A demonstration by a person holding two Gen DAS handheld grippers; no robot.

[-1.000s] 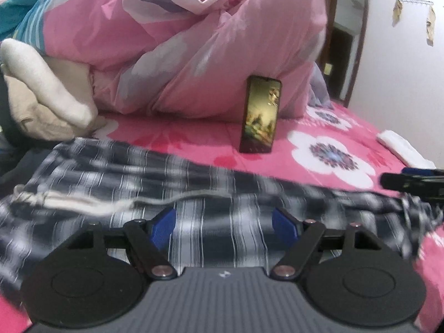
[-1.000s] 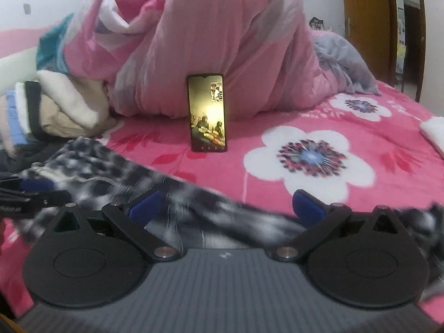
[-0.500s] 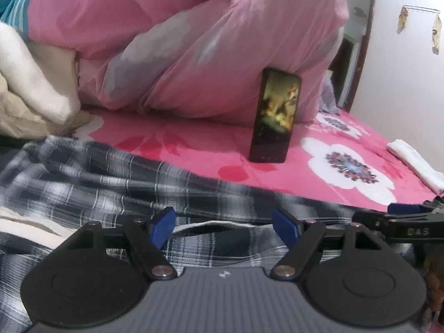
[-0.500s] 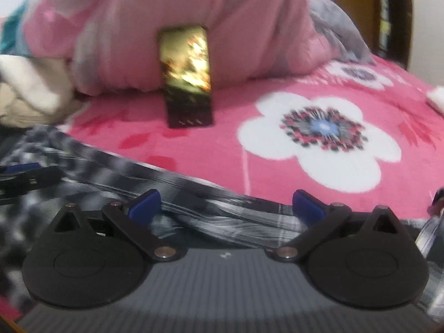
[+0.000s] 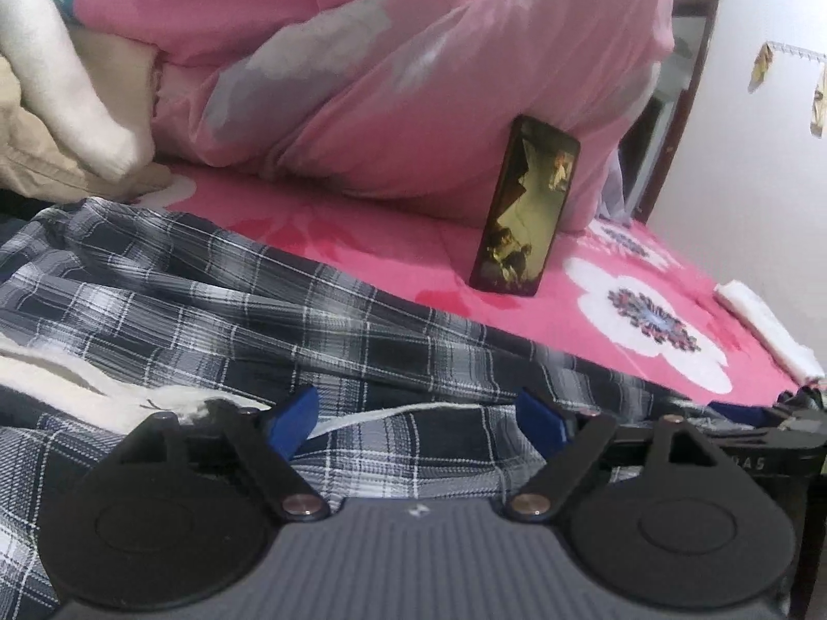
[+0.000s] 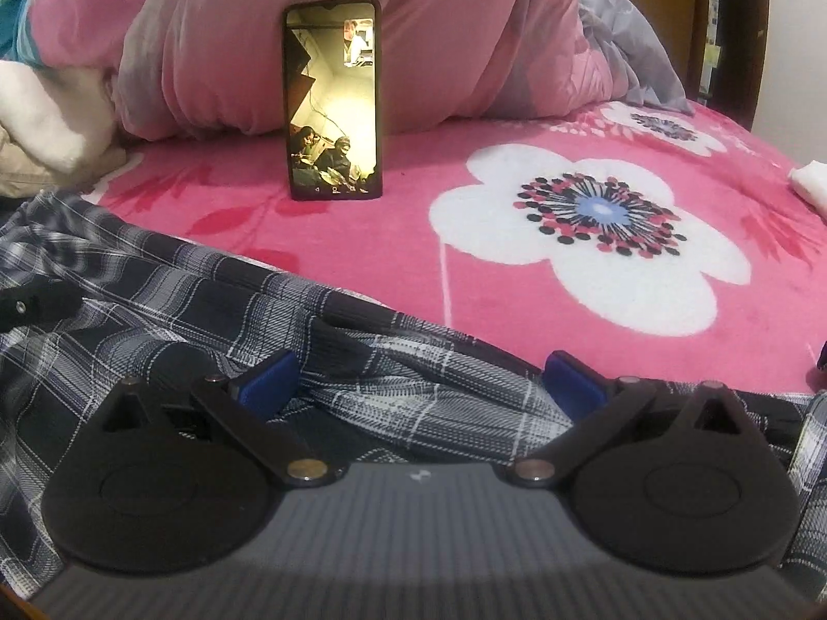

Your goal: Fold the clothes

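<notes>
A black-and-white plaid garment (image 5: 217, 310) lies spread across the near edge of a pink flowered bed (image 6: 362, 237). The left gripper (image 5: 413, 421) hovers low over it, fingers (image 5: 292, 421) spread and opening, pinching nothing. To its right, the right gripper (image 6: 421, 385) has fingers (image 6: 269, 382) spread over rumpled plaid; a lit phone (image 6: 333, 103) leans against a pink quilt (image 6: 465, 41) behind.

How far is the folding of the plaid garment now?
Done: the dark plaid garment lies spread on the pink flowered blanket. In hand: nothing; the left gripper is opening over the cloth, and the right gripper stands open. Left: every fold.
</notes>
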